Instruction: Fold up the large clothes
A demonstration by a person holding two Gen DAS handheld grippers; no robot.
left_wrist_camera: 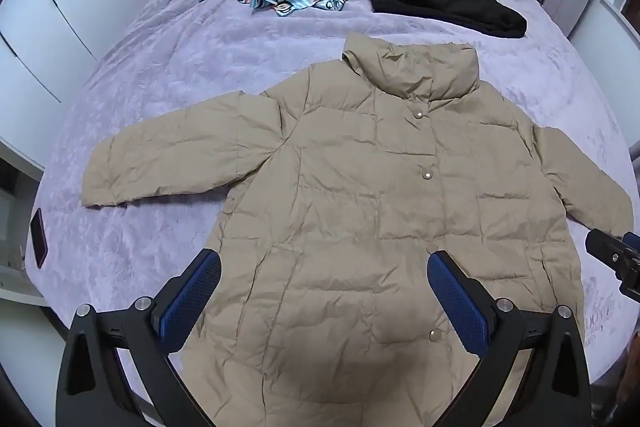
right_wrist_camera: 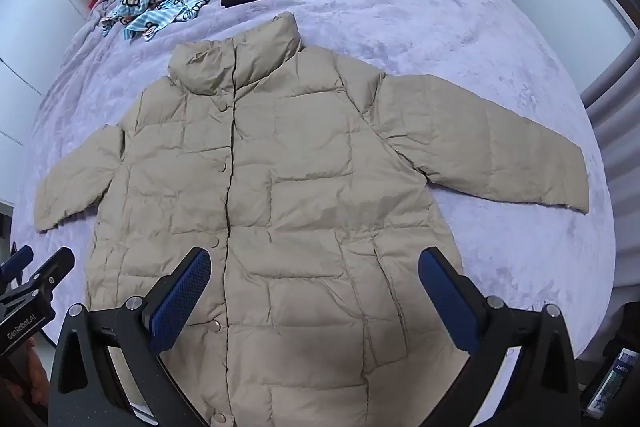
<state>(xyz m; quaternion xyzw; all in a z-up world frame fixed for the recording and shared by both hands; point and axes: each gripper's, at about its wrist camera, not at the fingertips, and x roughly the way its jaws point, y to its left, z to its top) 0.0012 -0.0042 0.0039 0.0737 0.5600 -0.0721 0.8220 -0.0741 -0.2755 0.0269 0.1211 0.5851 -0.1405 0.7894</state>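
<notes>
The left gripper (left_wrist_camera: 324,297) and right gripper (right_wrist_camera: 314,295) are wide open, holding nothing, over the puffy coat (left_wrist_camera: 360,207). Its slippery, fat sleeves, at the frame's sides, could slide out or spring back.

one jacket (left_wrist_camera: 360,211), three other garments, two grippers

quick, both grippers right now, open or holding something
Left gripper: open, holding nothing, above the beige quilted puffer jacket lying flat on the lilac fleece bedspread.
Right gripper: open, holding nothing, above the same jacket.
</notes>
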